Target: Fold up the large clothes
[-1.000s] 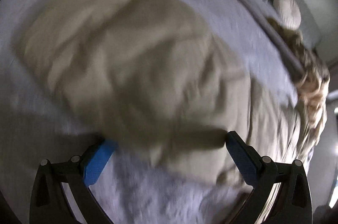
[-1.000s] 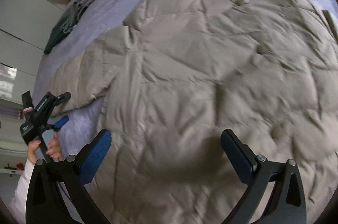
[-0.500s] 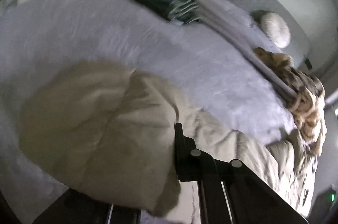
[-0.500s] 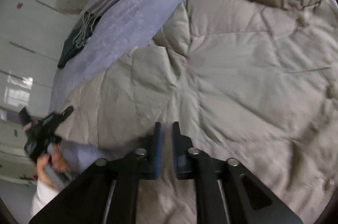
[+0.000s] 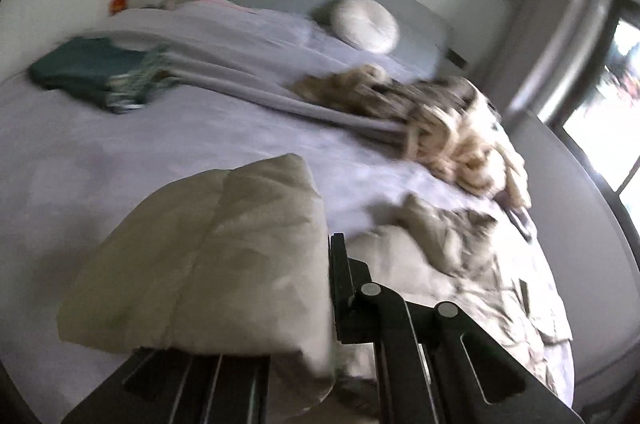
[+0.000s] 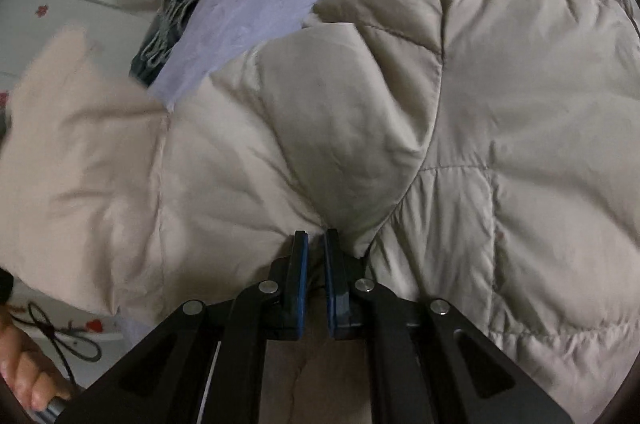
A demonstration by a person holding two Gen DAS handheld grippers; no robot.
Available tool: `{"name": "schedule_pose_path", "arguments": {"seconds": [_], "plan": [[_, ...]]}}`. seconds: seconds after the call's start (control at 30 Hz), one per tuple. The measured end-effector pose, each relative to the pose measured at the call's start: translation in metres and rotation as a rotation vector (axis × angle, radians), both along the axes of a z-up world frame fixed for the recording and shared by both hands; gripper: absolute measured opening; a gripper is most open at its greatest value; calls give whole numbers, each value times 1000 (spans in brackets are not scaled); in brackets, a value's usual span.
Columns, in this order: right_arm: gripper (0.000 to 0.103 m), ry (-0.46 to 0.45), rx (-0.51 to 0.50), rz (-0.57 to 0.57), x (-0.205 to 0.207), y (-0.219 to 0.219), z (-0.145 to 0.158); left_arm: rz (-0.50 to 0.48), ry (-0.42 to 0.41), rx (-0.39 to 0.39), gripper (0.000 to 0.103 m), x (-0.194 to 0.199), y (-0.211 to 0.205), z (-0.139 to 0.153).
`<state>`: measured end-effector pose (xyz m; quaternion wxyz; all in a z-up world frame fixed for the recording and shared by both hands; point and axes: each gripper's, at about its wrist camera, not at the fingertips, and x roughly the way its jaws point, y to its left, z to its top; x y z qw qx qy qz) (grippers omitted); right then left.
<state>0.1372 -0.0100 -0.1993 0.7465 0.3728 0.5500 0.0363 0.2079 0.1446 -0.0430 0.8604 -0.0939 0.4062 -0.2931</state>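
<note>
Sprawling across one lavender bed (image 5: 120, 152) is one beige quilted puffer coat (image 6: 500, 112), puffy and stitched in big panels, its sleeve (image 5: 208, 264) raised off the sheet. One folded dark-green garment (image 5: 92, 72), one tan knit throw (image 5: 452, 136) and one round white cushion (image 5: 366, 24) lie farther up the bed. Two grippers: left gripper (image 5: 320, 288) pinching the sleeve, right gripper (image 6: 315, 244) pressed together on a coat fold.
</note>
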Motion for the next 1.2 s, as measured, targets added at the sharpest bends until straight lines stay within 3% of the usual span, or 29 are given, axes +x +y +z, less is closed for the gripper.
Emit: {"name": "schedule_pose_path", "arguments": {"seconds": [0.13, 0.33, 0.5, 0.6, 0.67, 0.73, 0.77, 0.8, 0.93, 0.97, 1.0, 1.07, 1.2], "plan": [[8, -33, 22, -42, -34, -40, 23, -116, 2, 32, 10, -23, -77, -3], [8, -46, -194, -163, -113, -139, 64, -301, -9, 161, 10, -68, -187, -38], [8, 6, -240, -239, -162, -202, 60, -377, -15, 366, 10, -102, -251, -99], [8, 11, -197, -272, -177, -223, 50, -380, -42, 478, 16, -113, -264, -123], [8, 2, -175, -283, -184, -228, 48, -383, -63, 485, 17, -119, -262, -120], [8, -1, -163, -286, -178, -228, 48, -402, -42, 469, 49, -121, -256, -114], [9, -1, -163, -285, -179, -229, 50, -410, -35, 451, 80, -122, -252, -109], [9, 1, -166, -281, -179, -229, 51, -393, -60, 428, 85, -126, -243, -99], [12, 1, -245, -234, -173, -223, 63, -363, -90, 387, 85, -127, -208, -70], [22, -2, -270, -217, -168, -215, 68, -341, -89, 364, 85, -125, -191, -61], [43, -12, -299, -195, -160, -210, 74, -314, -86, 345, 85, -119, -175, -55], [71, -61, -369, -143, -151, -193, 92, -249, -60, 314, 85, -102, -144, -47], [74, -179, -552, 40, -121, -138, 123, -64, 117, 243, 85, -39, -75, -63]]}}
